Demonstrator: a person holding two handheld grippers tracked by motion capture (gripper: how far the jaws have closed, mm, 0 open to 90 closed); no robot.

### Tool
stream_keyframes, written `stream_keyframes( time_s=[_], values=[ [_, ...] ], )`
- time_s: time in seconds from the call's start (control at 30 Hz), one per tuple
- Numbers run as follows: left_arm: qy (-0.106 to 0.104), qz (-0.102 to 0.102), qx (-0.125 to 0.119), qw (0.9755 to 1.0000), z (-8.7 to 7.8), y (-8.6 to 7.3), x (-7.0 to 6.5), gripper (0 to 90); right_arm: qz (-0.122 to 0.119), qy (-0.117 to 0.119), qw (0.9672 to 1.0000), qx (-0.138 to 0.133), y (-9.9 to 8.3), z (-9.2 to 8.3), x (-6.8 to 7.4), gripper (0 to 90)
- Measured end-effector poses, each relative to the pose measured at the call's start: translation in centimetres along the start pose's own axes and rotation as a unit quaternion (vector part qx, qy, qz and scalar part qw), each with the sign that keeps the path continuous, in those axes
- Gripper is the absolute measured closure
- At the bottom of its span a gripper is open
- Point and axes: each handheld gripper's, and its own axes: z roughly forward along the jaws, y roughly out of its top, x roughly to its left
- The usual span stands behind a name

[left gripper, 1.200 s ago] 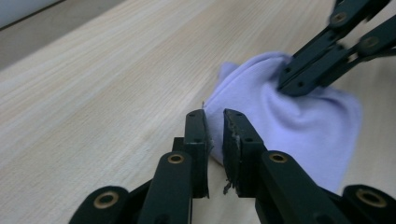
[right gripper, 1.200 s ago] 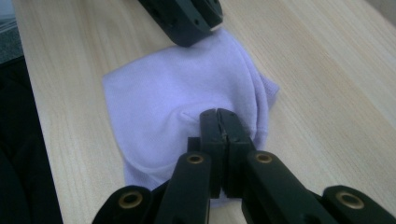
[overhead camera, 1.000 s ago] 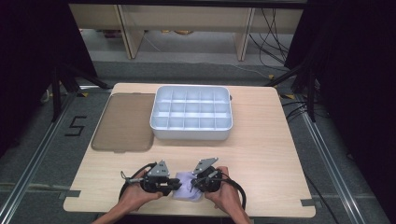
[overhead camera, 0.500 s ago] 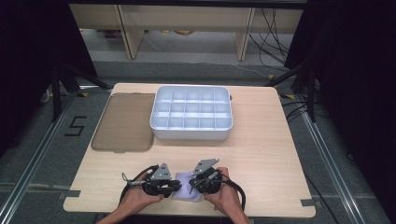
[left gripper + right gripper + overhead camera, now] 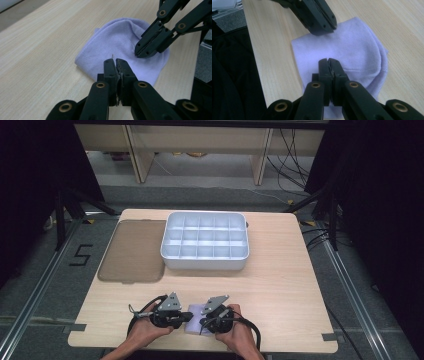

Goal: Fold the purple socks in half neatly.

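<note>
With both sets of jaws pressed together over the lilac cloth [image 5: 120, 47], the left gripper [image 5: 115, 60] having just closed, neither visibly pinches fabric. The right gripper [image 5: 328, 60] meets it from the opposite side. Next, each probably needs an edge to grip for folding.

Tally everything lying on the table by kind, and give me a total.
Lilac cloth: 1
White compartment tray: 1
Brown flat lid: 1
Total: 3
</note>
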Motion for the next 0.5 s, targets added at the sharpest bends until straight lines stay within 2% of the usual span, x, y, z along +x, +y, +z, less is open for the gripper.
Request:
stream_keyframes(
  time_s=[0.03, 0.07, 0.1, 0.17, 0.2, 0.3, 0.33, 0.37, 0.4, 0.5],
  values=[
    [-0.003, 0.011, 0.0, 0.9999, -0.3, 0.0, 0.2, 86.2, -0.002, -0.002, 1.0, 0.001, 0.0, 0.1, 0.0, 89.3],
    [-0.002, 0.002, -0.004, 1.0, -0.5, 0.0, 0.2, 86.3, -0.003, -0.001, 1.0, 0.004, 0.0, 0.0, 0.0, 89.2],
    [-0.002, 0.002, -0.004, 1.0, -0.5, 0.0, 0.2, 86.3, -0.003, -0.001, 1.0, 0.004, 0.0, 0.0, 0.0, 89.2],
    [-0.002, -0.012, -0.002, 0.9999, -1.1, -0.3, 0.6, 84.5, 0.005, -0.005, 0.9999, 0.009, 0.1, 0.2, 0.3, 89.7],
    [0.001, -0.021, 0.001, 0.9998, -1.2, -0.4, 0.8, 82.5, -0.001, -0.001, 1.0, 0.004, 0.1, 0.3, 0.3, 89.9],
    [0.004, -0.048, 0.011, 0.9988, -1.3, -0.8, 1.4, 72.7, 0.004, -0.004, 1.0, -0.004, 0.4, 0.8, 0.7, 90.0],
    [0.004, -0.047, 0.016, 0.9988, -1.2, -0.8, 1.6, 70.1, 0.002, -0.004, 1.0, -0.001, 0.5, 0.8, 0.8, 90.0],
    [0.002, -0.064, 0.018, 0.9978, -1.2, -0.9, 1.4, 67.2, 0.006, -0.007, 0.9999, -0.004, 0.6, 1.0, 0.9, 90.0],
    [-0.001, -0.061, 0.02, 0.998, -1.2, -0.9, 1.6, 64.4, 0.008, -0.007, 0.9999, -0.005, 0.7, 1.1, 1.0, 90.0],
    [-0.006, -0.076, 0.027, 0.9967, -1.1, -1.0, 1.4, 61.2, 0.011, -0.013, 0.9998, -0.012, 0.9, 1.4, 1.2, 90.0]
  ],
)
